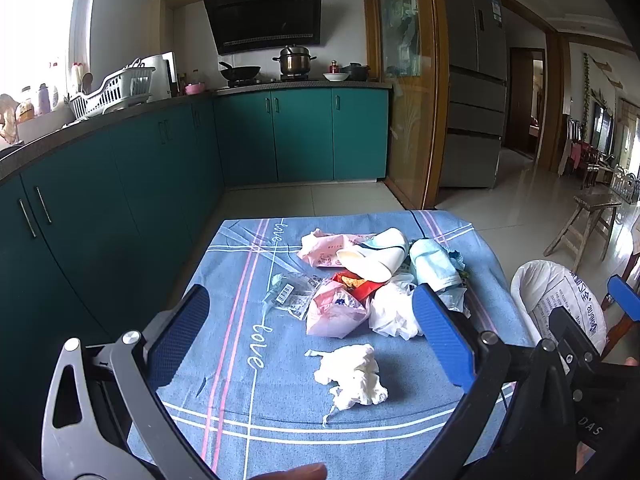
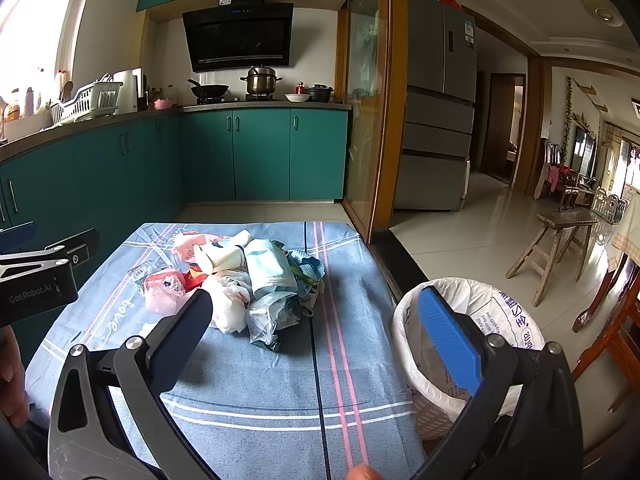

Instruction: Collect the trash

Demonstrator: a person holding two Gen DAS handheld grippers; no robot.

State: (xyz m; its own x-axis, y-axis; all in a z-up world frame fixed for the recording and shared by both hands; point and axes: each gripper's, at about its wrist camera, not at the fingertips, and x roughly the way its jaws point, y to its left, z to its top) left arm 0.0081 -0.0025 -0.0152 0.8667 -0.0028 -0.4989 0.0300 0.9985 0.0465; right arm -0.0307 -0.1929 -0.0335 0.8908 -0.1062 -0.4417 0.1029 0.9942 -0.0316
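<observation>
Directly ahead of the left tongs (image 1: pixel 312 328), both blades spread wide and empty, a crumpled white tissue (image 1: pixel 352 376) lies alone on the desk (image 1: pixel 400 420), nearer than the trash heap (image 1: pixel 372 280). Right tongs (image 2: pixel 320 336) are likewise released, beside the lined bin (image 2: pixel 500 312). Left is nearer; the tissue looks soft, irregular, no clear axis.

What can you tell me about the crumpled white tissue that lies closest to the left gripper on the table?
The crumpled white tissue is a loose wad of thin, soft paper, wrinkled all over, with torn strips trailing from its lower edge. It lies flat on the blue tablecloth, alone, apart from the main trash pile further back. It sits between the open fingers of the left gripper, but neither finger touches it.
</observation>
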